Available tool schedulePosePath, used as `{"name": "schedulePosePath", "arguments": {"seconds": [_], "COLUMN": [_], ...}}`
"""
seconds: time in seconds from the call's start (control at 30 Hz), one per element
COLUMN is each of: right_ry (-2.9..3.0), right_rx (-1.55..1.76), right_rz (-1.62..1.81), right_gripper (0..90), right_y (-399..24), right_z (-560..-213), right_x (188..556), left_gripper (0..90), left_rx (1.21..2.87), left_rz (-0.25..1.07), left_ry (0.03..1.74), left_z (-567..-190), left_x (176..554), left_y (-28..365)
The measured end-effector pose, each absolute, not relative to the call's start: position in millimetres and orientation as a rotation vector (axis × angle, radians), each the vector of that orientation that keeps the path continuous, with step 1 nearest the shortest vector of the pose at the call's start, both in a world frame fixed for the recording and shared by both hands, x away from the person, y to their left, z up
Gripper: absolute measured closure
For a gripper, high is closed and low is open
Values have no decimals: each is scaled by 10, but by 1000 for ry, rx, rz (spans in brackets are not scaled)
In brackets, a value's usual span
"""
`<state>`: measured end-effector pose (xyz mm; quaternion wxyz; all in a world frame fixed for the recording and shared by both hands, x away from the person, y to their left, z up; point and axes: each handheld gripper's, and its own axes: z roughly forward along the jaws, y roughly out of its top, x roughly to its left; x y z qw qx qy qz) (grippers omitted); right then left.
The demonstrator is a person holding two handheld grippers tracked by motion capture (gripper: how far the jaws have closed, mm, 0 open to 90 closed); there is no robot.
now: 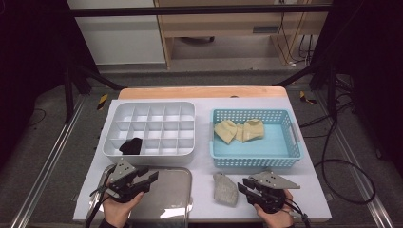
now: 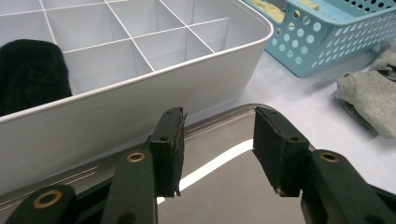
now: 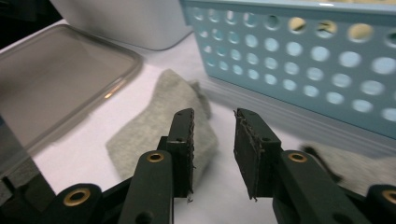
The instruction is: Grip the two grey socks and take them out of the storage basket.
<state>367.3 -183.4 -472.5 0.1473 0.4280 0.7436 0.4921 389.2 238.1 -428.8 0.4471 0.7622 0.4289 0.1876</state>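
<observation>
Grey sock point(image 1: 225, 188) lies on the surface just left of the right claw point(image 1: 244, 186), whose jaws are spread and empty. One black sock point(image 1: 131, 146) already sits in the divided tray point(image 1: 148, 159); the left claw point(image 1: 147, 177) is spread, empty; yellow socks point(image 1: 239, 130) wait in the basket point(image 1: 257, 160).

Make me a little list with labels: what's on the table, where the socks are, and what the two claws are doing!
grey sock: lying on the table, in front of the blue basket
yellow socks: inside the blue basket
black sock: in a front compartment of the white divided box
clear lid: flat on the table, in front of the white box
left claw: open, empty, over the lid
right claw: open, empty, beside the grey sock
</observation>
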Motion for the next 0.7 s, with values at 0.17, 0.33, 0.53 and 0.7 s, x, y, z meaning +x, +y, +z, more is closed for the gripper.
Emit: {"name": "schedulePosePath", "arguments": {"seconds": [0.17, 0.33, 0.53, 0.7], "right_ry": [2186, 2242, 2265, 2257], "right_rx": [1214, 1230, 1254, 1252], "right_rz": [1425, 1419, 1424, 1425], "right_gripper": [678, 783, 856, 851], "right_y": [-1728, -1678, -1724, -1762], "right_z": [-4751, -4807, -4821, -4808], "right_x": [3688, 3726, 3746, 3754], "left_gripper": [542, 552, 554, 556], "left_rx": [1885, 1901, 1914, 1925], "left_rz": [451, 445, 425, 418], "left_ry": [1051, 1034, 1019, 1011], "left_z": [-4294, -4312, -4341, -4363], "left_x": [3879, 3867, 3859, 3854], "left_y": [2338, 2269, 2204, 2167]}}
